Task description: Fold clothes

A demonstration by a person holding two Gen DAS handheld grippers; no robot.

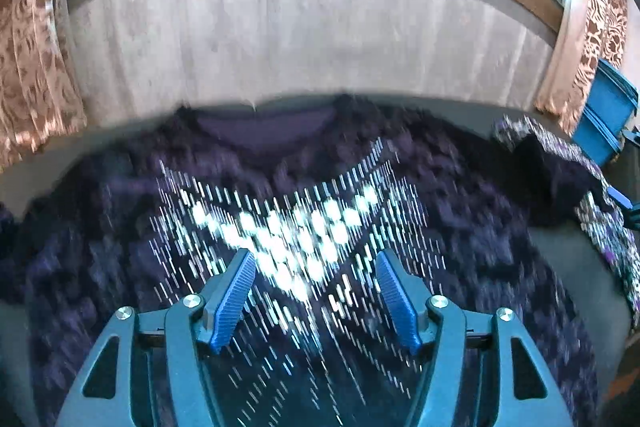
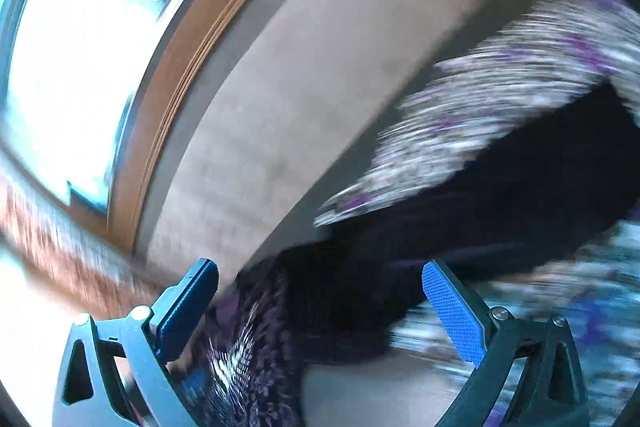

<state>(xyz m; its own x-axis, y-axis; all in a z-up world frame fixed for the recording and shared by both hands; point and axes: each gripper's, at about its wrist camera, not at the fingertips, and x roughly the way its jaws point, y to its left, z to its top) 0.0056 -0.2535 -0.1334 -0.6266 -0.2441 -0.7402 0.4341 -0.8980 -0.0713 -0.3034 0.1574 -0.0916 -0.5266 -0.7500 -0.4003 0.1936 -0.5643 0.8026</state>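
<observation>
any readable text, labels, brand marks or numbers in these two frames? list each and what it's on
None readable in either view.
Dark purple sweater: shiny beadwork on the chest, a pattern, not lettering.
Patterned garment: motion-blurred print, no letters discernible.
Blue bin: no label visible.
Left gripper, right gripper: no markings visible.

At the bottom of the left wrist view we see our left gripper (image 1: 316, 259): dark grey linkage arms with triangular cut-outs, round silver screws, ribbed blue pads (image 1: 236, 301). Our right gripper (image 2: 320, 271) looks the same, its blue pads (image 2: 454, 313) finely textured.
</observation>
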